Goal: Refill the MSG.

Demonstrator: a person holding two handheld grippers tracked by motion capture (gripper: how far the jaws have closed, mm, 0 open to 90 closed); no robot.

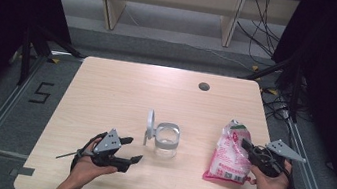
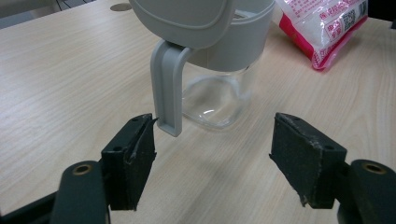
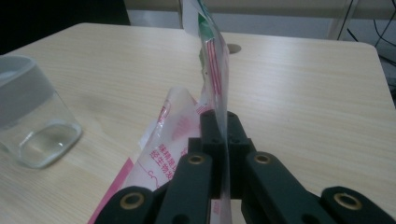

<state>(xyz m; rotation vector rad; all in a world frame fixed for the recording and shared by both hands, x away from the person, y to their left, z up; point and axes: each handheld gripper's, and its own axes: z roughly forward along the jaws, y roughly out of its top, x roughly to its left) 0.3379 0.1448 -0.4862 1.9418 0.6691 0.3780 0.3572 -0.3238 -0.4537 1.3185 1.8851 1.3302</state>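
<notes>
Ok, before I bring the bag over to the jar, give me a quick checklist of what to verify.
1. Right gripper shut on the pink bag: ok, the film is pinched between the closed jaws.
2. Bag's top open for pouring: cannot tell, the upper edge rises past the top of the right gripper view.
3. Jar upright on the table: ok.
4. Jar's lid swung open: ok, it stands beside the mouth on its grey hinge arm.
5. Jar steadied by the left gripper: not ok, the jaws stand open, just short of the jar.
6. Jar free of contents: ok, the glass looks clear.
</notes>
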